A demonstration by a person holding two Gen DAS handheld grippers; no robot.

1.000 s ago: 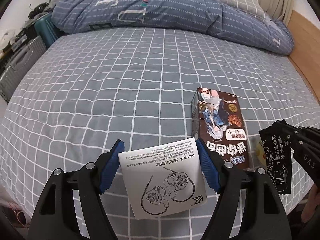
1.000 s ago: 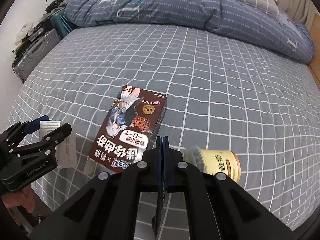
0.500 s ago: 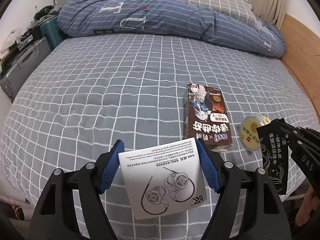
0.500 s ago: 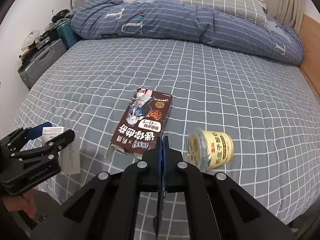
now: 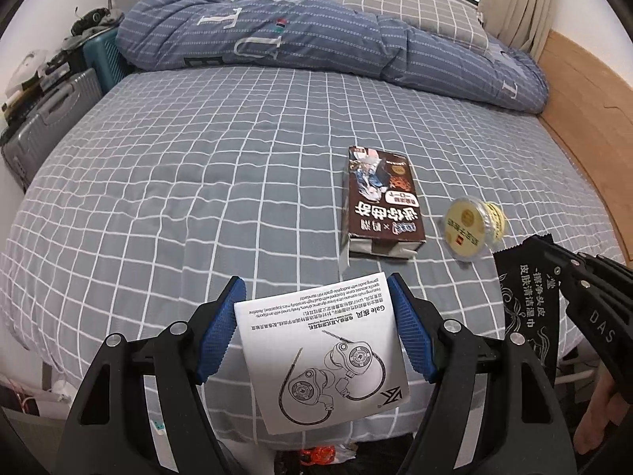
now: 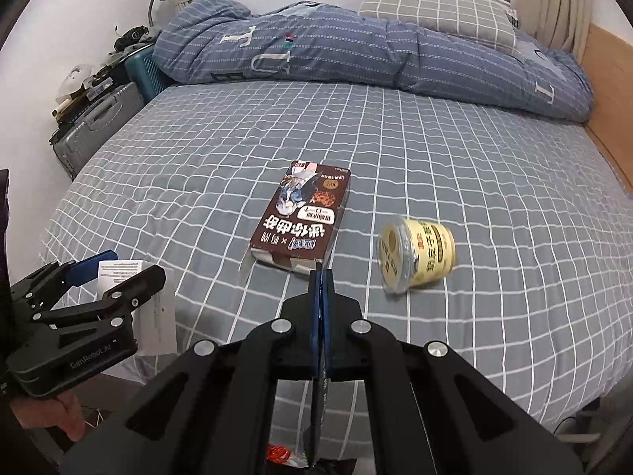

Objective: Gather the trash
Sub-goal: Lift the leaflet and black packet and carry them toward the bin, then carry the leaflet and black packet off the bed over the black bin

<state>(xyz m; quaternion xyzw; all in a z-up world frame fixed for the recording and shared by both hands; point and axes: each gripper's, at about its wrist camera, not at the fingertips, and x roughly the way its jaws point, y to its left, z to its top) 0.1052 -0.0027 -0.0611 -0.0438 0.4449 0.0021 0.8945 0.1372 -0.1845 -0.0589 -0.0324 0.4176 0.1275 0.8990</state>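
The brown snack box (image 6: pixel 302 219) lies flat on the grey checked bed sheet (image 5: pixel 178 182), its near end flaps open toward the foot of the bed; what is inside cannot be made out. Just to its right, apart from it, the yellow cup (image 6: pixel 417 255) lies on its side with its clear lid facing the near left, contents not visible. The box's long axis runs from the foot of the bed toward the rolled blue duvet (image 5: pixel 316 39) at the head, slightly angled in the right wrist view. The left gripper (image 5: pixel 316 328) holds a white earphone leaflet (image 5: pixel 322 364) between its blue pads (image 5: pixel 219 330), which press on the sheet's two side edges; the leaflet's printed face is up, its long axis running along the fingers, text end pointing away toward the box. The right gripper (image 6: pixel 319 289) is pressed together on a black wet-wipe sachet (image 5: pixel 528 304), seen edge-on from its own camera and hanging flat with white lettering in the left wrist view. Both grippers hover over the foot edge of the bed, near the box and cup. The sheet between the trash and the duvet is wide open; a wooden bed frame (image 5: pixel 585 118) borders the right side and a grey suitcase (image 6: pixel 97 126) stands beside the left edge.
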